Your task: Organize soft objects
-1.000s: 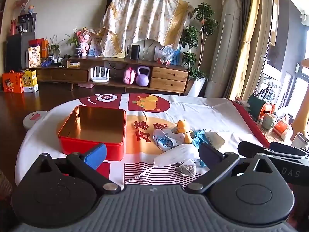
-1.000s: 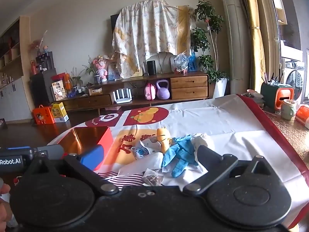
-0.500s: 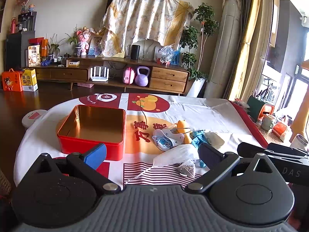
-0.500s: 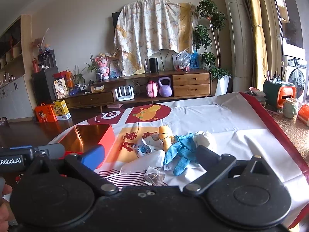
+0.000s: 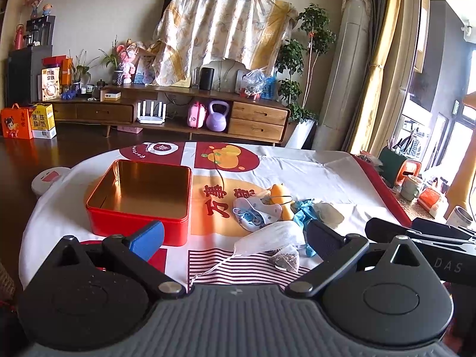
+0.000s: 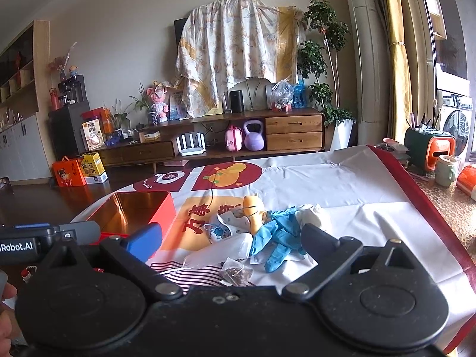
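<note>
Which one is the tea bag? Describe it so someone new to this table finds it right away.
Start at the red tin on the printed tablecloth, then look right to the heap of soft items. At the heap's near edge, on the red stripes just below the white face mask, lies the tea bag. It alone is a small see-through pyramid with dark bits inside.

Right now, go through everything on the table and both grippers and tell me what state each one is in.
Red tin: lid off, empty.
White face mask: lying loose beside the tin, not in it.
Tea bag: on the cloth at the mask's near edge.
Blue glove: crumpled in the pile.
Patterned mask: lying flat in the pile.
Left gripper: open, holding nothing.
Right gripper: open, holding nothing.
</note>
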Motion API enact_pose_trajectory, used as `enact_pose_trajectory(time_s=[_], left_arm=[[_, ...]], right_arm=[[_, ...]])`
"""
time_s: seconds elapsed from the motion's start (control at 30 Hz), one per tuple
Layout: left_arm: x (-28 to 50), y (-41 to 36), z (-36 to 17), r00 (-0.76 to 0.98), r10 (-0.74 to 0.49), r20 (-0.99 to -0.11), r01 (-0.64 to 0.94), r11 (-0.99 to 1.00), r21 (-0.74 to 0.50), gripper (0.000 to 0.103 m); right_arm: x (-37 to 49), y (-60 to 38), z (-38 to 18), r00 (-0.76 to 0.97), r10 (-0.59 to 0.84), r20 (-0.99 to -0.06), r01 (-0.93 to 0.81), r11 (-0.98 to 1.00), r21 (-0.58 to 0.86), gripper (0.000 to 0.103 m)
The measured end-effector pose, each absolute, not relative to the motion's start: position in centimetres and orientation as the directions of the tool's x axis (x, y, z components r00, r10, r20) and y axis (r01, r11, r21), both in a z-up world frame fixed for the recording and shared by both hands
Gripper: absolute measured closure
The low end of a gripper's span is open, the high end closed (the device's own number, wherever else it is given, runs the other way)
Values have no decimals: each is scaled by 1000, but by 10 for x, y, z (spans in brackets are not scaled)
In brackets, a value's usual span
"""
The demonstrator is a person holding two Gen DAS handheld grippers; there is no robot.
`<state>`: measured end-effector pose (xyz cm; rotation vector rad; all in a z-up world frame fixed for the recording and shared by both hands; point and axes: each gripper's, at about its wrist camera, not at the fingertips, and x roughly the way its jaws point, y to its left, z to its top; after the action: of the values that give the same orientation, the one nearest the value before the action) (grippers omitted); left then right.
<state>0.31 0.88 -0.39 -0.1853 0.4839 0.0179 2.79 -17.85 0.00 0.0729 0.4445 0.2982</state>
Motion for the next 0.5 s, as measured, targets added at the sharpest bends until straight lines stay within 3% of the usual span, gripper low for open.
enact_pose_trajectory(time_s=[0.5], left_arm=[[4, 8, -5, 885, -25, -466, -62, 983, -171, 0]], right_arm=[[30, -180, 1, 850, 318, -419, -288, 948, 134, 5]])
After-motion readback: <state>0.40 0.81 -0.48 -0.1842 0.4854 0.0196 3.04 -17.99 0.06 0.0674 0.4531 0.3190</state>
